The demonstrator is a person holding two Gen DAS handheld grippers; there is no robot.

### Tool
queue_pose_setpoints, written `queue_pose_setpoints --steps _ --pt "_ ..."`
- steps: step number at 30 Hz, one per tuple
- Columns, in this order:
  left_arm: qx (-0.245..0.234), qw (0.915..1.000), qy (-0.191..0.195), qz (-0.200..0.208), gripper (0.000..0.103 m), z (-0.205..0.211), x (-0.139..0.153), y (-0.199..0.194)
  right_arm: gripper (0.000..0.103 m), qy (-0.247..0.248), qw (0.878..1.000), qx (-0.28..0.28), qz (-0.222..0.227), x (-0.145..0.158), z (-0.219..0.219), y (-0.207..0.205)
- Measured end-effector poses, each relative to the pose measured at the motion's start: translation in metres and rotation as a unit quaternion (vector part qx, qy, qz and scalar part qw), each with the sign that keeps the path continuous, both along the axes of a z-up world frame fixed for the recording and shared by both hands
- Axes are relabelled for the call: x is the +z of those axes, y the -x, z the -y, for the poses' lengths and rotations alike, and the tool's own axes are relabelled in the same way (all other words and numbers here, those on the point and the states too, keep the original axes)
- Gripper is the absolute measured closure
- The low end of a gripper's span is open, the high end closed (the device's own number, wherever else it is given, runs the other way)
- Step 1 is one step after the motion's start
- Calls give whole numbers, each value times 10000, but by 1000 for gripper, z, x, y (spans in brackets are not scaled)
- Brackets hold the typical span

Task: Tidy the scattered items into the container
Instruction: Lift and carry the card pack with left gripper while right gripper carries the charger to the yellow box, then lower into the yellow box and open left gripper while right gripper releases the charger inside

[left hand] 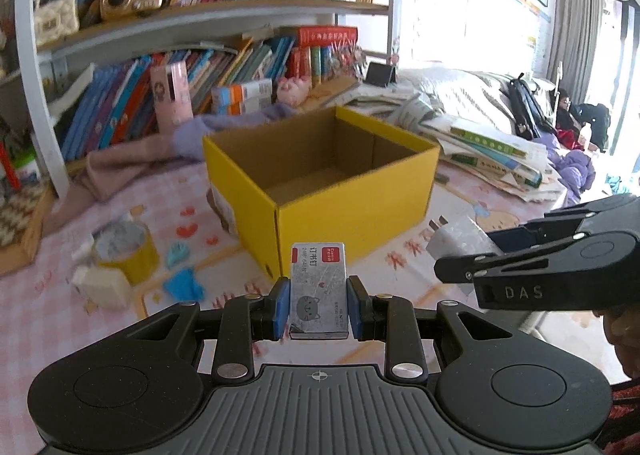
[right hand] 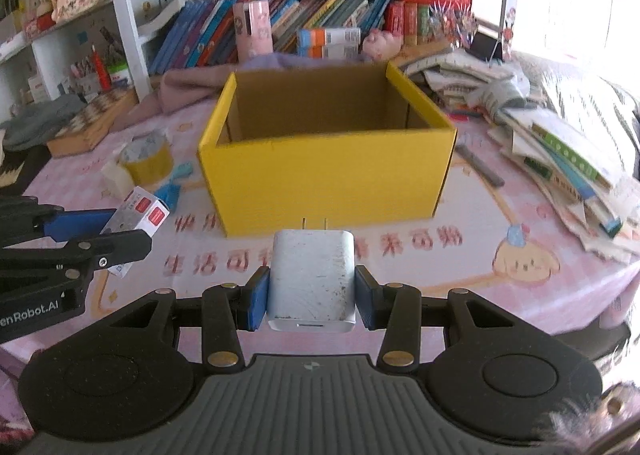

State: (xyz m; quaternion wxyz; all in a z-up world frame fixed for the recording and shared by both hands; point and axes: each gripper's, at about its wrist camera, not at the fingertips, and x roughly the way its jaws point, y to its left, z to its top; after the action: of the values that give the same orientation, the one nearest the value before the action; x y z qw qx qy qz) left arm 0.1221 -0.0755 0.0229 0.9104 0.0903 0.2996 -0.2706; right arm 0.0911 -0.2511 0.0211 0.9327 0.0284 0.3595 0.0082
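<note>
Clamped between the blue pads of the left gripper (left hand: 319, 307) is a small grey staple box (left hand: 318, 287) with a cat drawing and a red label, held upright with its top end pointing toward the container; the jaws are closed tight on its narrow sides. Level with it, the right gripper (right hand: 311, 297) has its pads pressed on the two flanks of a white plug adapter (right hand: 311, 279), jaws set partly apart to the adapter's width, the two metal prongs pointing forward. Each gripper shows at the edge of the other's view, both carried above the bench (right hand: 500, 255), which is covered by a pink cloth with cartoon prints and red characters. Just beyond both held things stands the yellow cardboard box (right hand: 328, 171), open at the top, with nothing visible in the part of its brown inside that shows. Left of the box on the cloth lie a roll of yellow tape (right hand: 148, 159), a pale block just beside it, and blue clips (left hand: 182, 283) near the box's corner. A dark pen (right hand: 480, 165) lies to the right of the box, close to a slumped stack of books and papers (right hand: 568, 159). Behind the box, a shelf of leaning books (right hand: 320, 11) fills the background.
</note>
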Motion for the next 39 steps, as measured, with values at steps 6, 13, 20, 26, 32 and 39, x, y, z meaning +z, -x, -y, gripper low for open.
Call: queue_pose_setpoints --steps 6,13,20,26,32,39 --pt "129 9997 73 175 75 13 16 -31 61 -134 9996 49 258 18 23 -35" --pt "317 9989 236 245 75 42 36 -73 61 -233 9979 274 541 41 49 -84" --pt "434 9975 92 547 75 79 48 -117 61 -72 9948 662 765 50 72 -139" --pt "684 9965 -369 294 75 98 27 -162 61 452 9889 1297 565 33 82 -198" --pt "684 9934 -886 -241 75 115 -3 -196 61 845 9780 1895 -196 -4 81 -248" --pt "474 9867 -1465 -522 75 137 -30 -223 62 1538 9512 2603 -610 -34 62 -270"
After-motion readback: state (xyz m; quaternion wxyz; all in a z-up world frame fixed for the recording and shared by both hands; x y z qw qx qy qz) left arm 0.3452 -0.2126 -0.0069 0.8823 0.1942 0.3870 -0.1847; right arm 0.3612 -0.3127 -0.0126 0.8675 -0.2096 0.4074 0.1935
